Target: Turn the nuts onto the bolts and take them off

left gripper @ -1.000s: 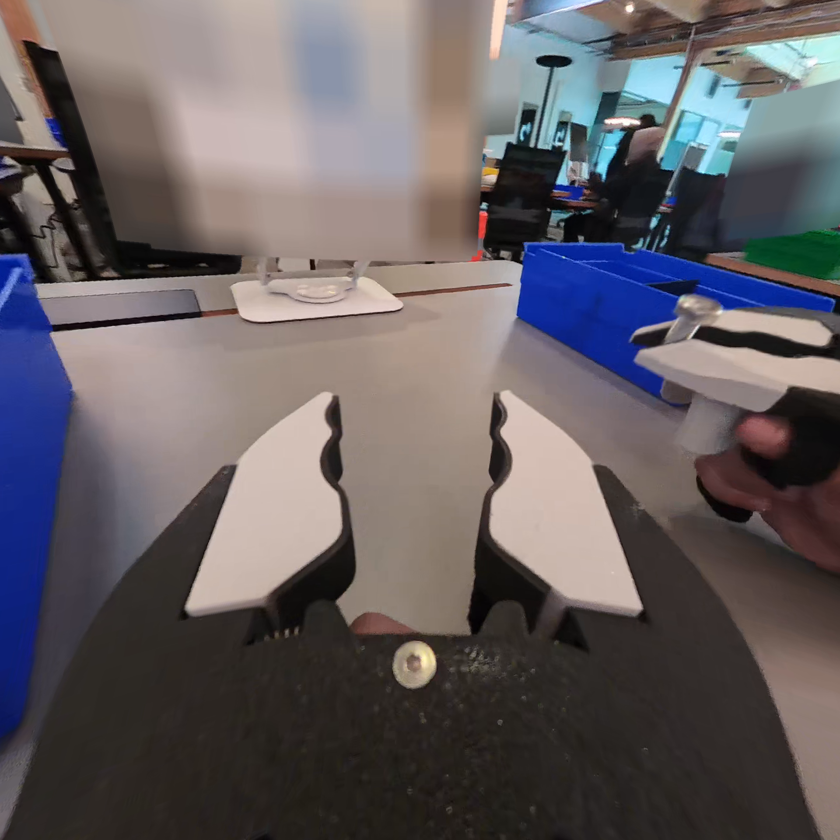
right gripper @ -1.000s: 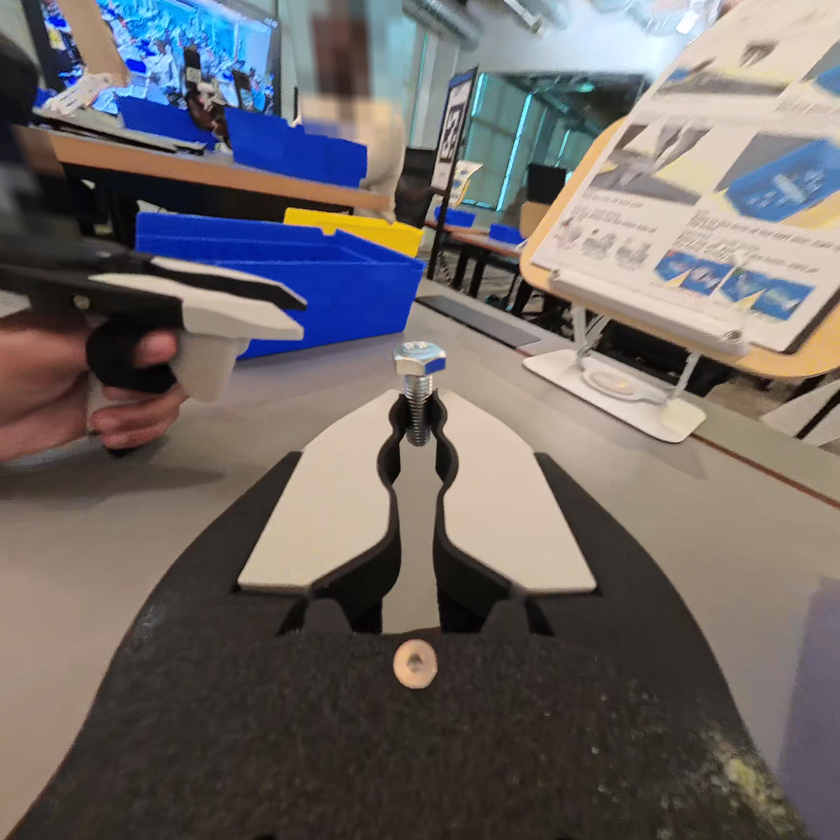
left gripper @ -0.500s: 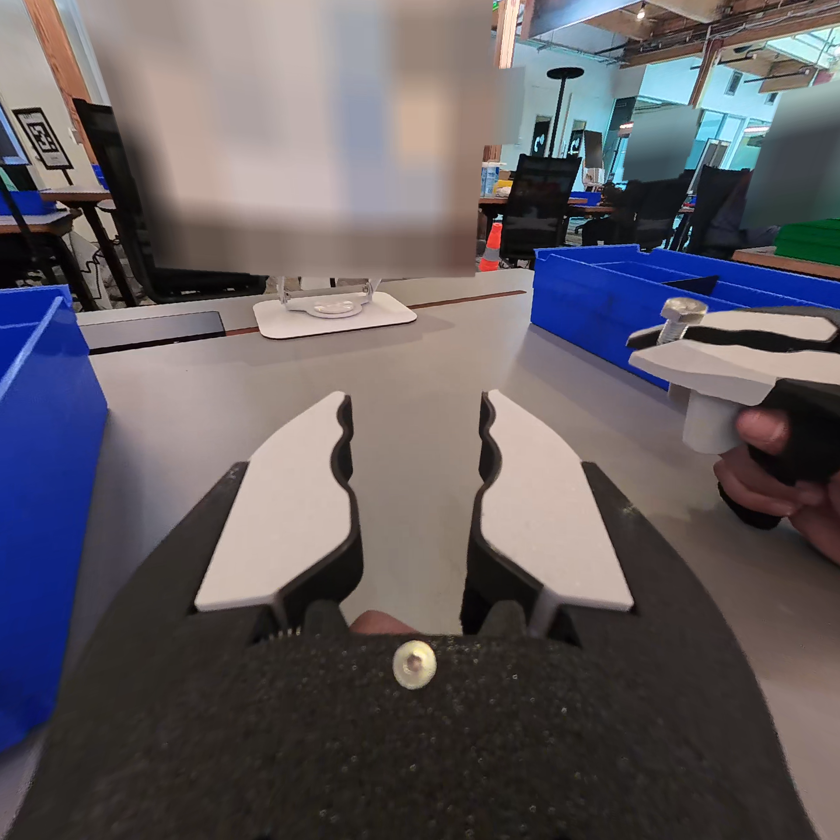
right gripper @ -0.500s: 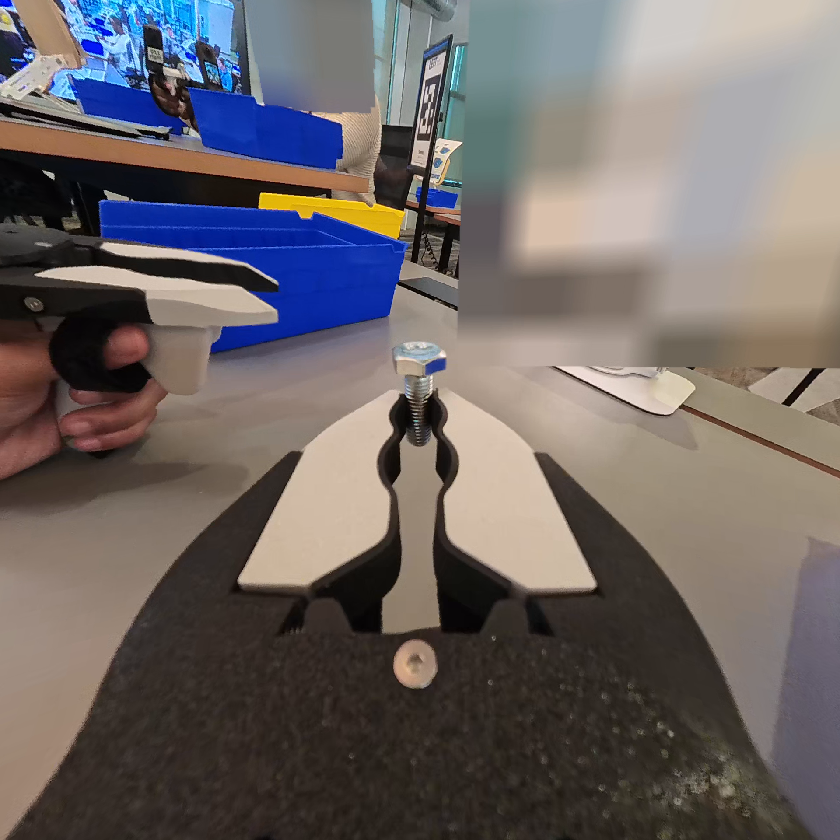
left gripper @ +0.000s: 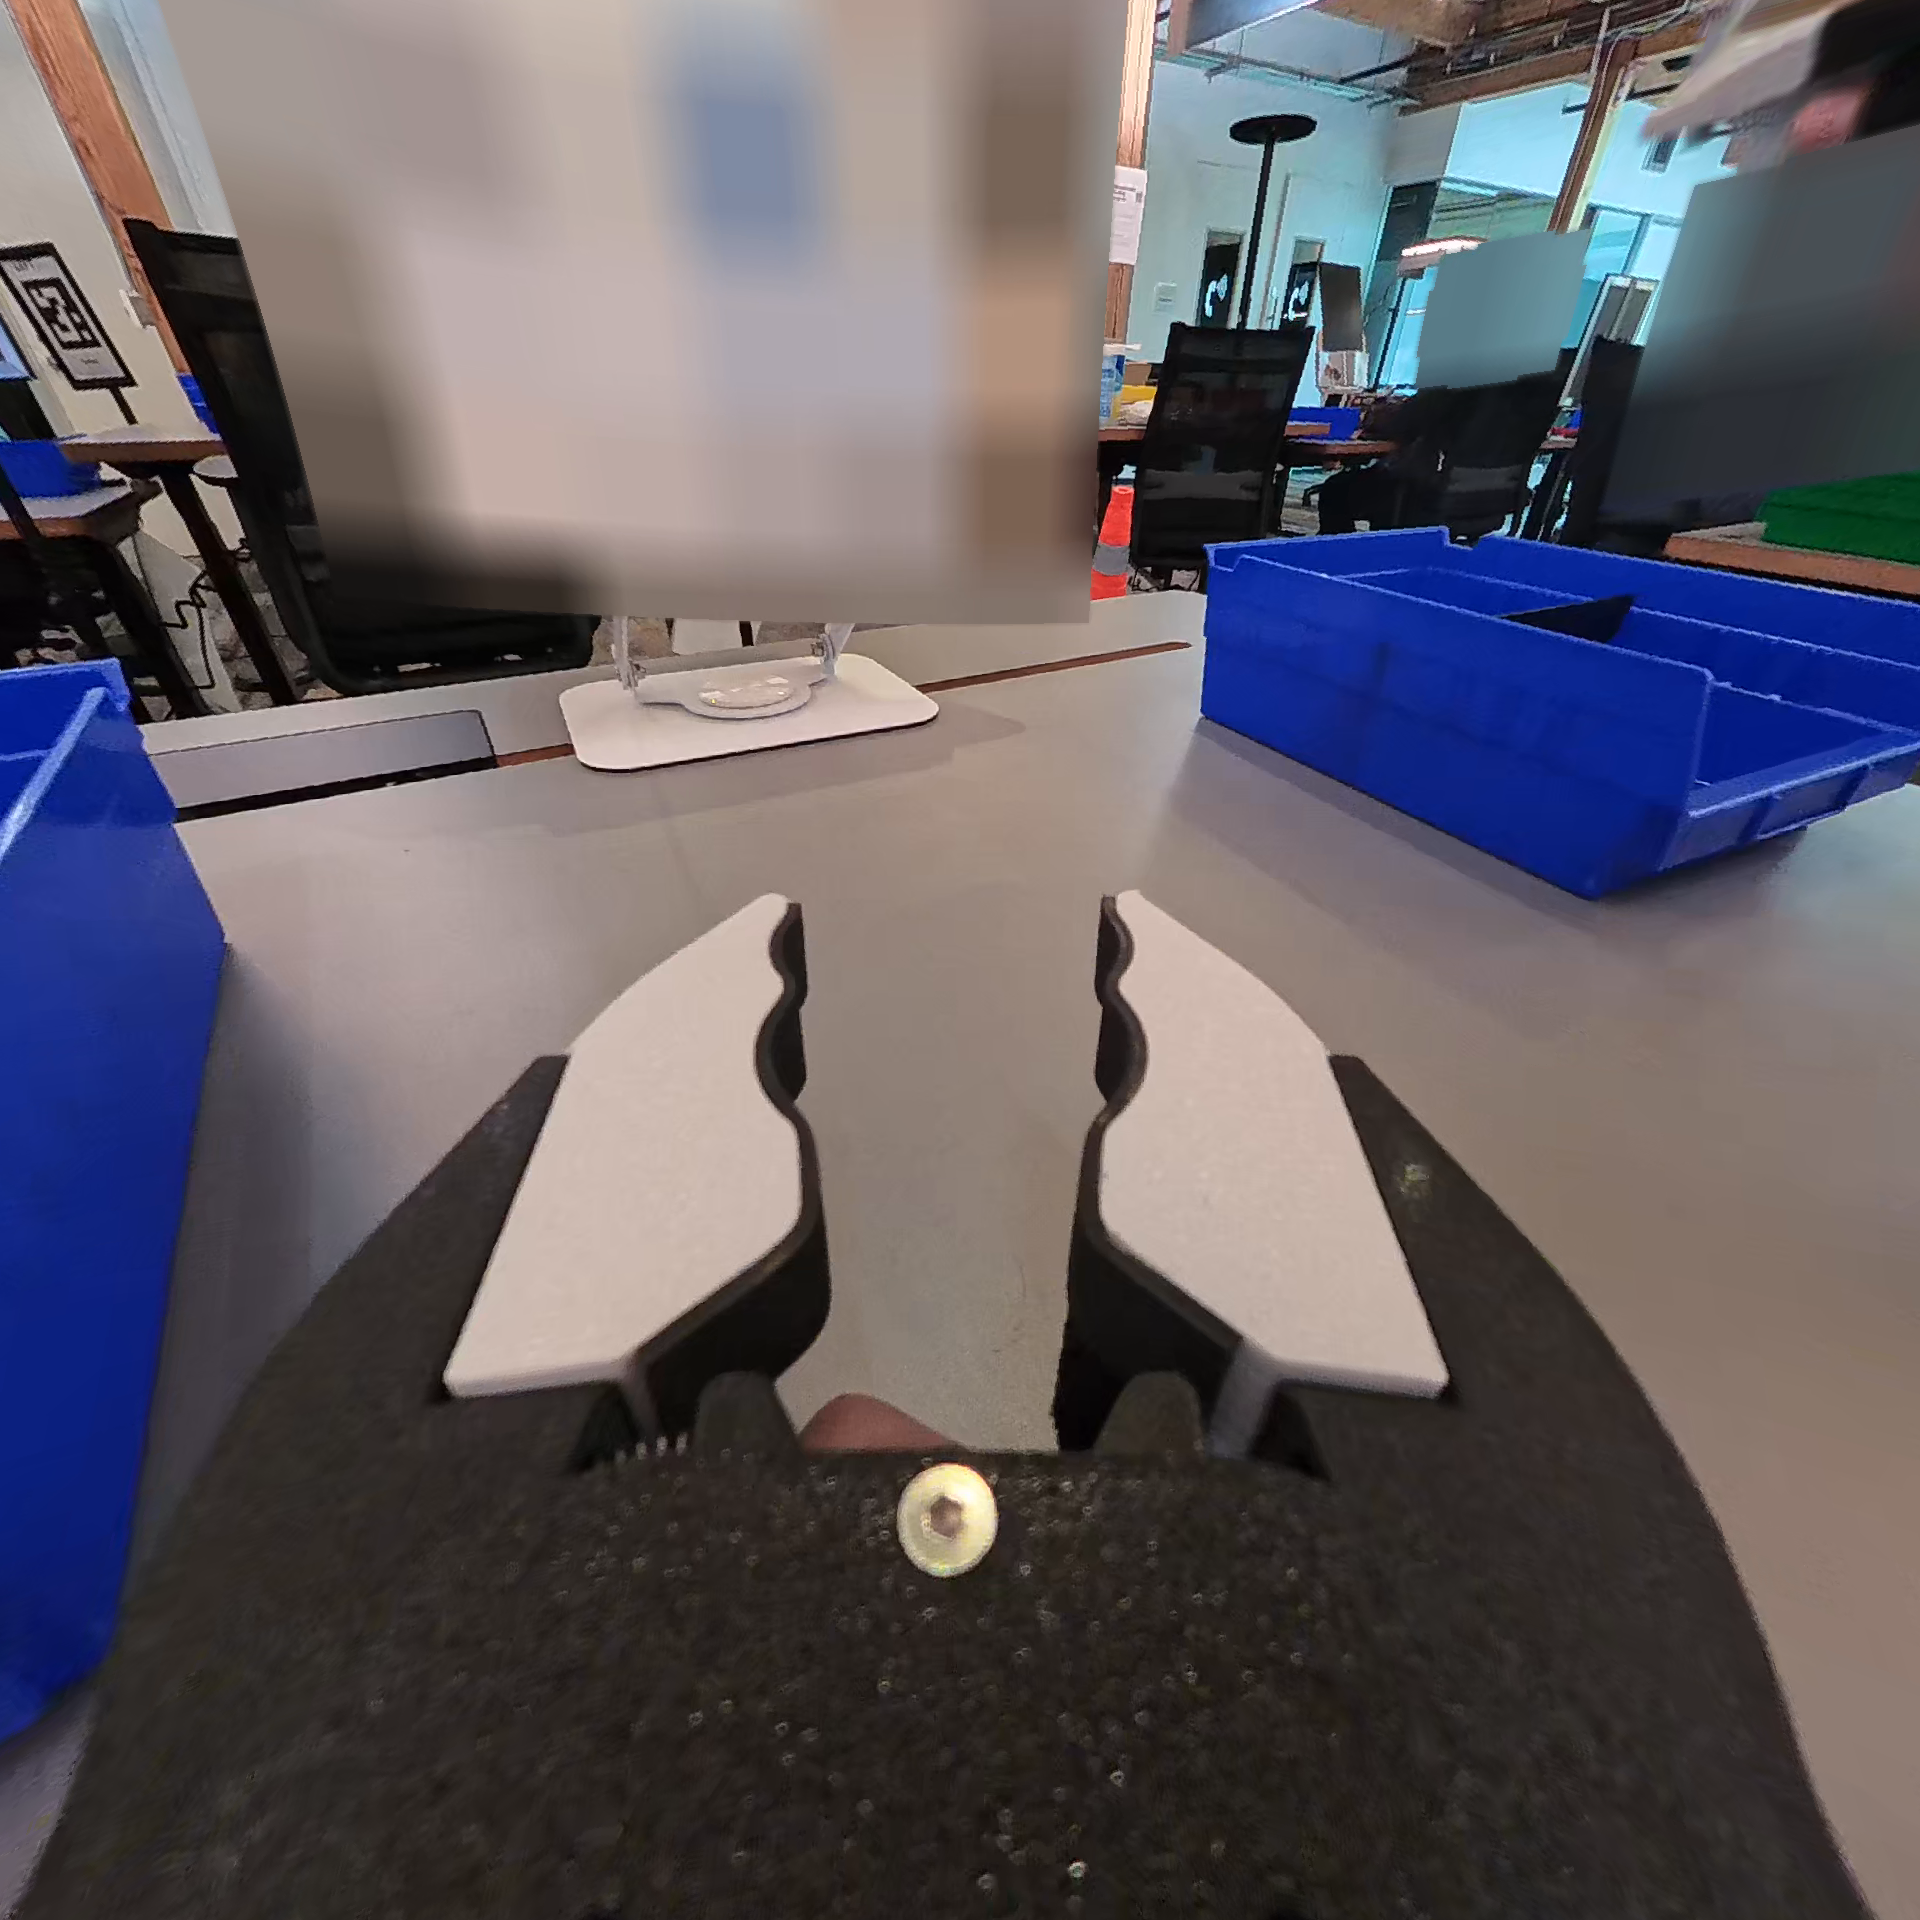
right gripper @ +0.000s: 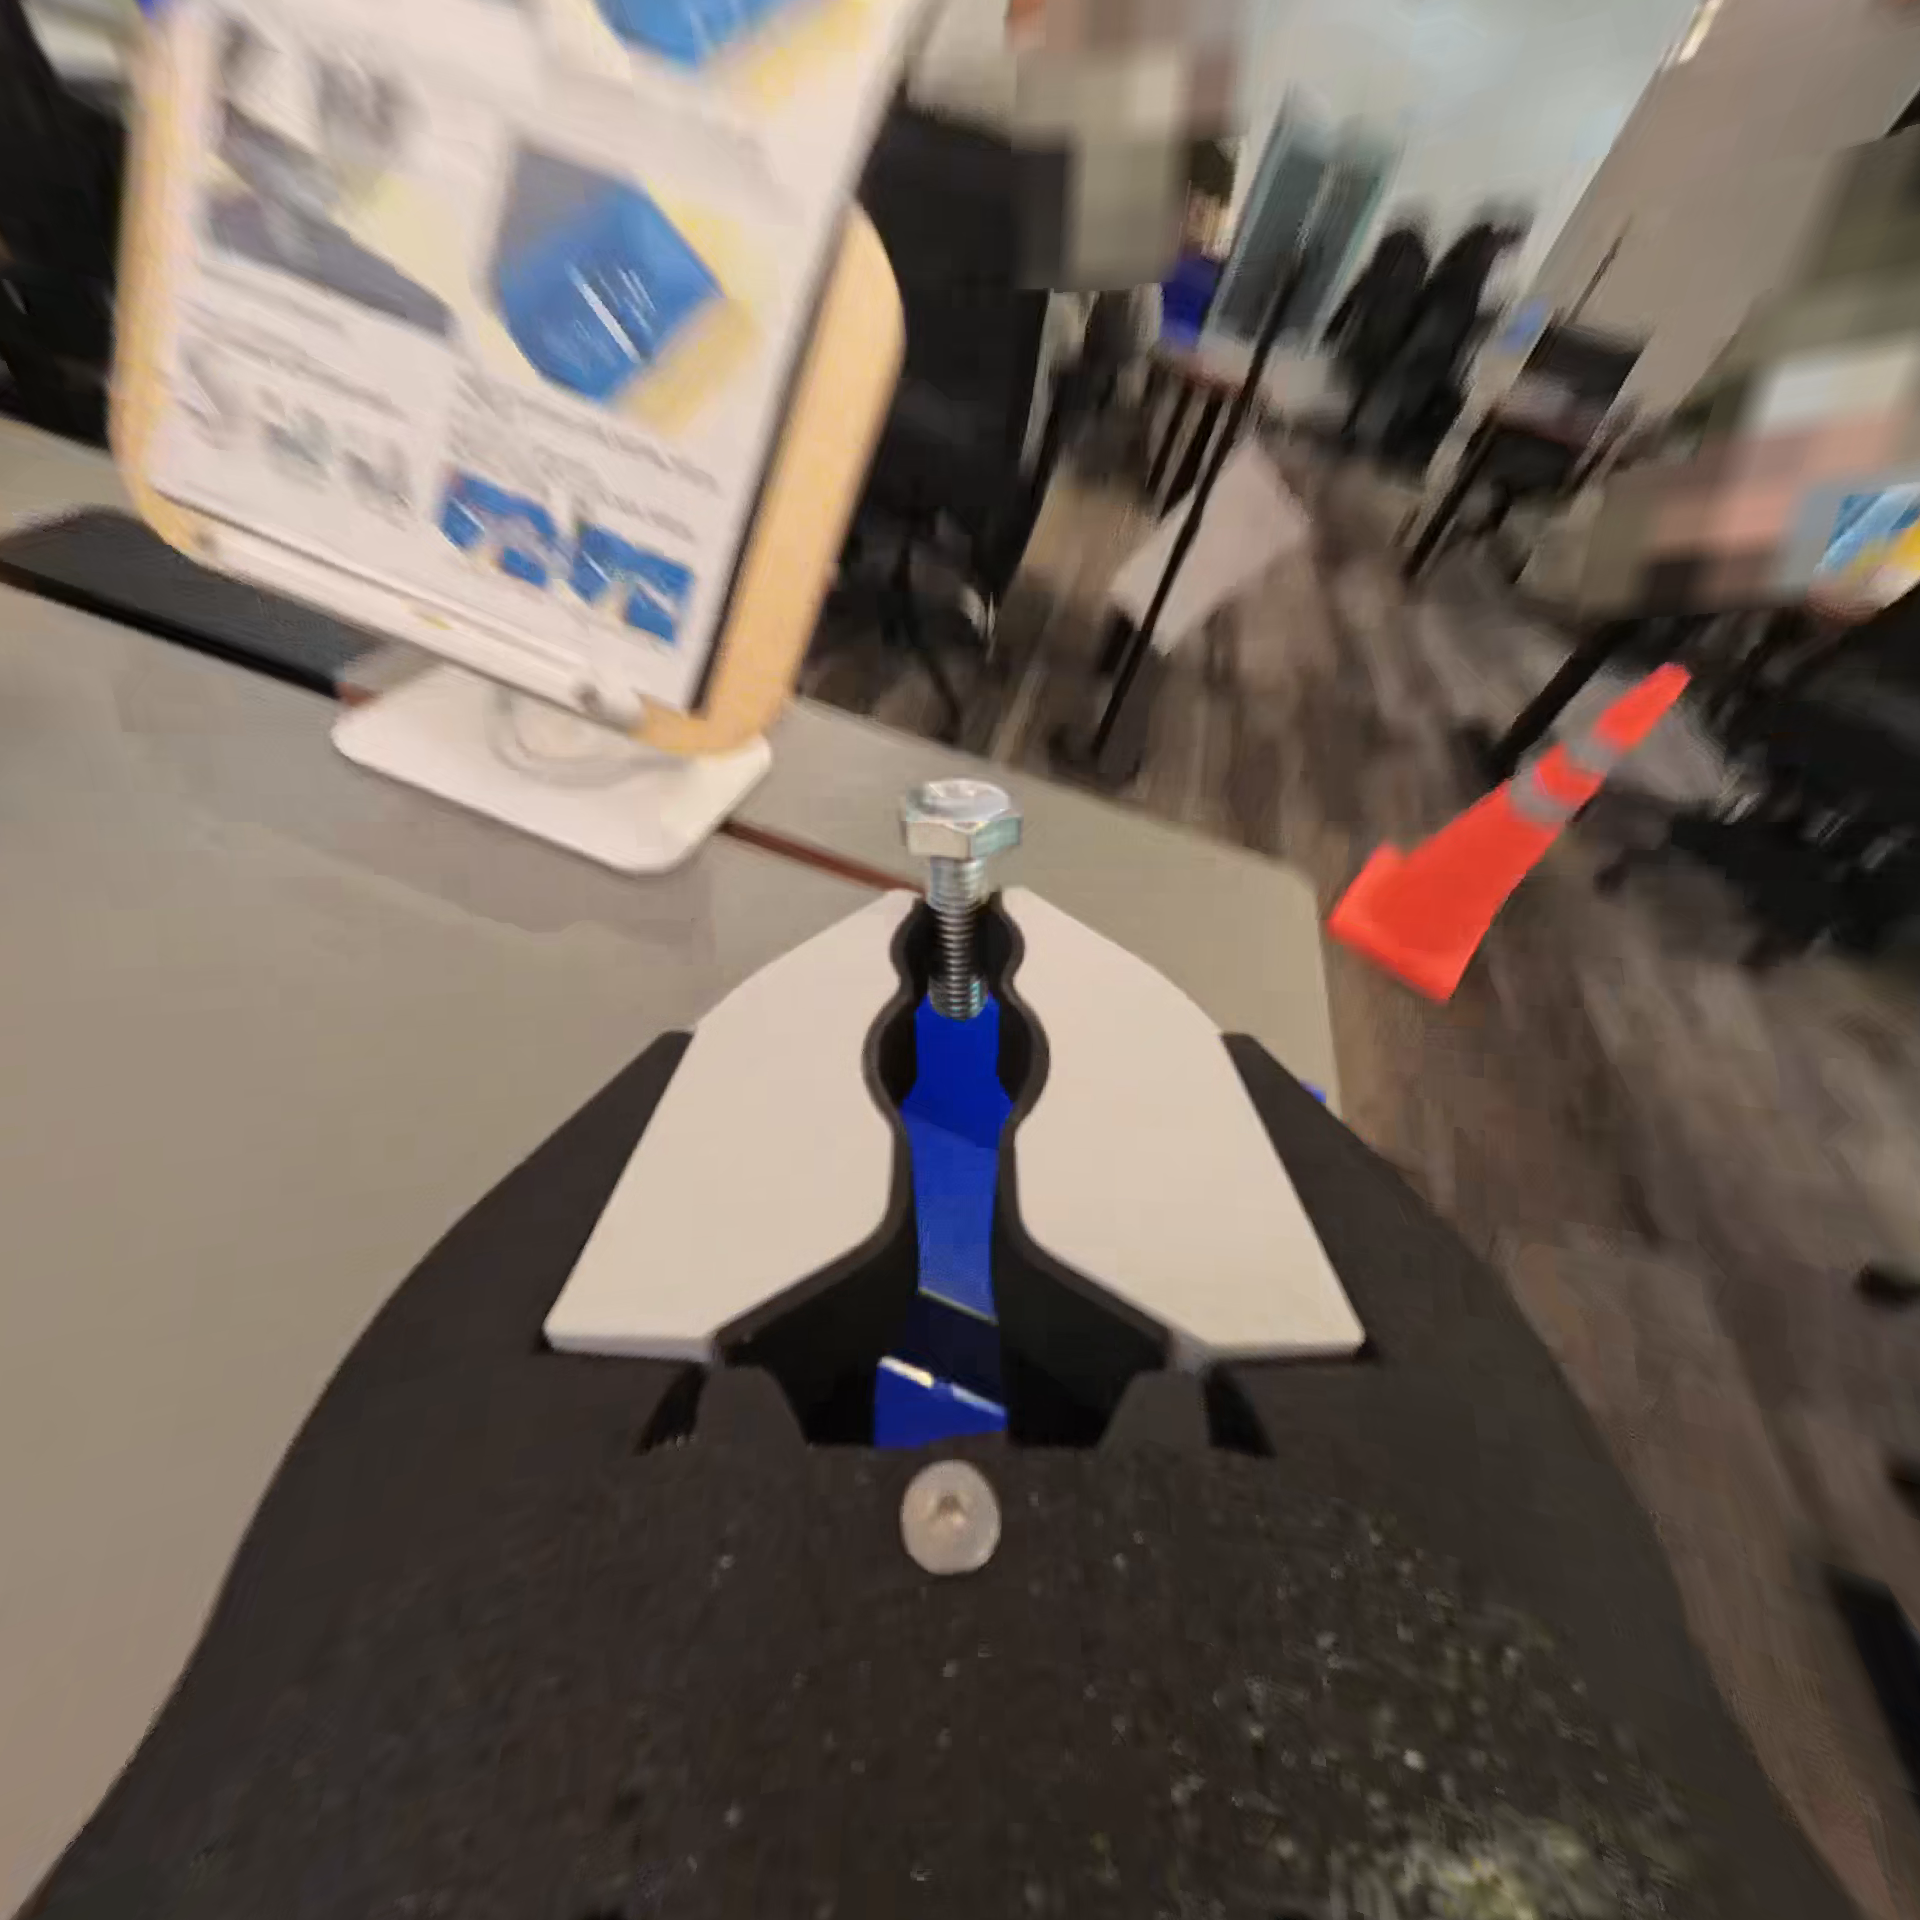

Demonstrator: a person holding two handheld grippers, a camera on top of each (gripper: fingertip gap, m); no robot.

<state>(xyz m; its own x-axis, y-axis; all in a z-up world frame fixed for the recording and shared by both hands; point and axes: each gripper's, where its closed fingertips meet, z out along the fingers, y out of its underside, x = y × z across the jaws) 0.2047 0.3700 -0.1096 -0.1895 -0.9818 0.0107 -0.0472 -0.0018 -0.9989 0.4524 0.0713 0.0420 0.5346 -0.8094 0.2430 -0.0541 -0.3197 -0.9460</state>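
Right claw (right gripper: 958, 914) is gripping a silver hex-head bolt (right gripper: 958, 883) by its threads — head up; left claw (left gripper: 951, 914) is hanging released, empty, over the grey surface (left gripper: 935, 852).

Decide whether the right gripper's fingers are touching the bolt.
Touching. The right wrist view shows the right gripper shut on the bolt, its threaded shank pinched between both fingertips.
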